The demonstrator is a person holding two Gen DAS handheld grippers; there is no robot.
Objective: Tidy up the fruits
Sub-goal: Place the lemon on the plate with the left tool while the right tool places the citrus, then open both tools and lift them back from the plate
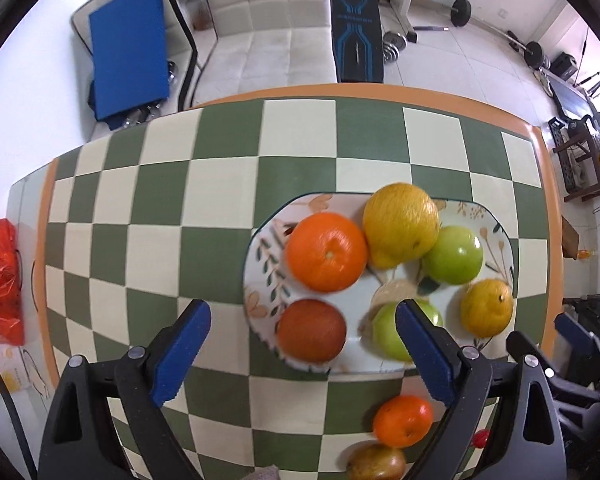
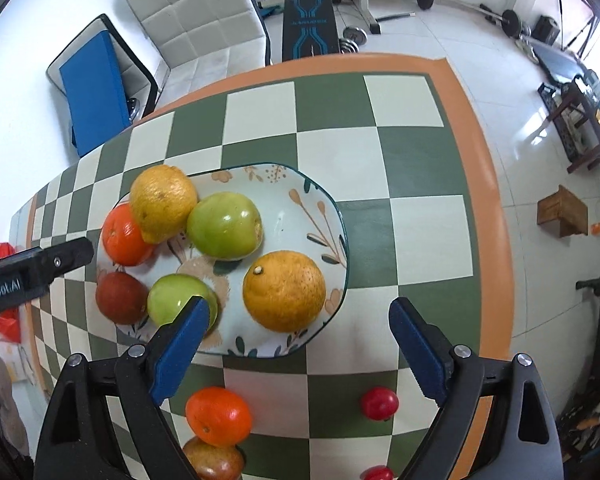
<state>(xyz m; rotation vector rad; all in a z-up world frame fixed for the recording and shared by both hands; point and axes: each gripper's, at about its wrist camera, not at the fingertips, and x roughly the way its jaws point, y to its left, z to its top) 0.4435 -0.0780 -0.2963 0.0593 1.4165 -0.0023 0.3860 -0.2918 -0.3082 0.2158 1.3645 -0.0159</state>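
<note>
Right wrist view: my right gripper [image 2: 300, 344] hangs wide apart and empty above the plate [image 2: 332, 208]; left gripper [image 1: 302, 348] likewise. Loose orange [image 2: 219, 415] sits nearer me — I'd drop low, straddle it squarely.

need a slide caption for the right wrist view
Open right claw above a floral plate holding six fruits, with an orange and small red fruits on the checkered tablecloth.
</note>
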